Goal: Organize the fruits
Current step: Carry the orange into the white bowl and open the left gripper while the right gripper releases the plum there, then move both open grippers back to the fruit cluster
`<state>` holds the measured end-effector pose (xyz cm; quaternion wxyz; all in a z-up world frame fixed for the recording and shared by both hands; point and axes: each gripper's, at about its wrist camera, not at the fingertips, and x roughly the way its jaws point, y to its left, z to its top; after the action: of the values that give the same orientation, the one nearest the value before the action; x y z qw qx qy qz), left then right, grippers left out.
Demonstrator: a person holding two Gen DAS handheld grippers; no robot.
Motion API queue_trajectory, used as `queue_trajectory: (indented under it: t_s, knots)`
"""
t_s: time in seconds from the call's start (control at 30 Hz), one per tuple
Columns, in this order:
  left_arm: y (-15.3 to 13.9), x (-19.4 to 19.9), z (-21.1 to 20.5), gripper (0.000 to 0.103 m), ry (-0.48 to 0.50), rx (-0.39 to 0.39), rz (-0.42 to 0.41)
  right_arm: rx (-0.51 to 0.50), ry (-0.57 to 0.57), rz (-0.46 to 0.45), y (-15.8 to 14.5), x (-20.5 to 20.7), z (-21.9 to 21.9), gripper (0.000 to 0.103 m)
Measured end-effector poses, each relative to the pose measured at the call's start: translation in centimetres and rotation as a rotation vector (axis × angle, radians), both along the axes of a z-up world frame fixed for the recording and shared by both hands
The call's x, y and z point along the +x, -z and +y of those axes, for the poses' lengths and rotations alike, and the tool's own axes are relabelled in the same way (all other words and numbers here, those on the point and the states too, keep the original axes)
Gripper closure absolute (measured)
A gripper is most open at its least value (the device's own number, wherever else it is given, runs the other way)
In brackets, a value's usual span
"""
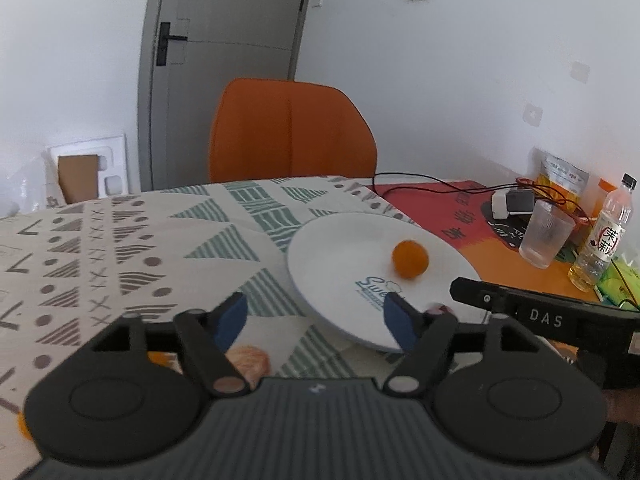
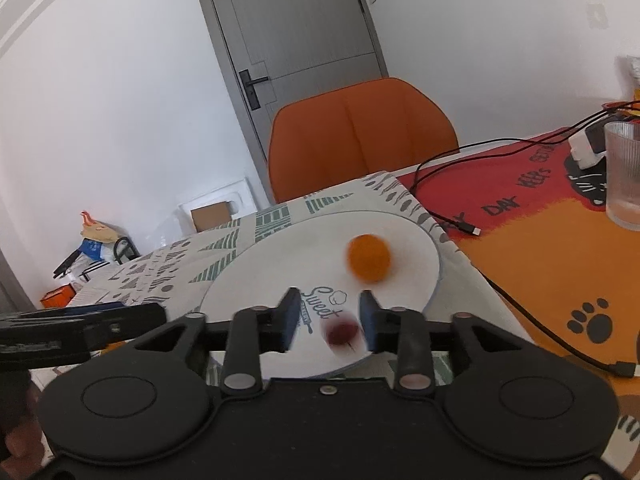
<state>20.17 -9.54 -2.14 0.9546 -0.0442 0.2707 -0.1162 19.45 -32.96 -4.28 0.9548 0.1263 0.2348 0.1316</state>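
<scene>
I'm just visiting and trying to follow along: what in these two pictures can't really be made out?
- Dark red fruit on the white plate: motion-blurred in the right wrist view; the left gripper's finger hides nearly all of it in the left wrist view.
- Orange fruit: smeared by blur, so its peel detail is lost.
- Plate lettering: partly covered by the left gripper.
- Peeled orange pieces: mostly behind that gripper's body.

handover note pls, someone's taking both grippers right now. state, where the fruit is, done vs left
Left gripper: open, empty, over the patterned tablecloth by the plate's near rim.
Right gripper: open, empty, over the round white plate.
Small round orange fruit and small dark red fruit lie on the plate; the red one lies between the right fingers, ungripped.
Left: orange-coloured pieces under the left gripper, possibly fruit, still off the plate.
</scene>
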Motion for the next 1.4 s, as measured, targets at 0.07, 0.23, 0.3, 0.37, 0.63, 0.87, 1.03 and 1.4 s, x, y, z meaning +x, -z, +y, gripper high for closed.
queue_trajectory:
  t_s: [0.07, 0.23, 0.3, 0.37, 0.63, 0.87, 1.03, 1.4]
  knots:
    - [-0.2, -0.6, 0.5, 0.024, -0.016, 0.006, -0.007, 0.007, -0.007, 0.001, 0.1, -0.5, 0.0, 0.058]
    - [-0.5, -2.1, 1.9, 0.017, -0.051, -0.001, -0.025, 0.0, -0.014, 0.004, 0.4, -2.3, 0.4, 0.048]
    - [-0.6, -2.7, 2.5, 0.016, -0.063, -0.005, -0.03, 0.0, -0.023, 0.006, 0.5, -3.0, 0.5, 0.044]
    - [-0.6, -3.2, 3.2, 0.015, -0.072, -0.017, -0.035, -0.003, -0.03, 0.01, 0.5, -3.7, 0.6, 0.042]
    - [-0.8, -5.3, 5.1, 0.006, -0.139, -0.013, -0.053, -0.013, -0.053, 0.004, 0.2, -4.9, 1.3, 0.029]
    - [-1.0, -7.0, 7.0, 0.004, -0.188, -0.005, -0.066, -0.027, -0.092, -0.026, -0.4, -6.0, 2.7, 0.014]
    - [-1.1, -8.4, 8.3, 0.004, -0.214, 0.004, -0.077, -0.03, -0.116, -0.038, -0.6, -6.5, 3.8, 0.008]
    - [-0.1, -10.7, 11.2, 0.004, -0.279, 0.013, -0.052, -0.038, -0.173, -0.045, -0.7, -7.2, 6.1, 0.004]
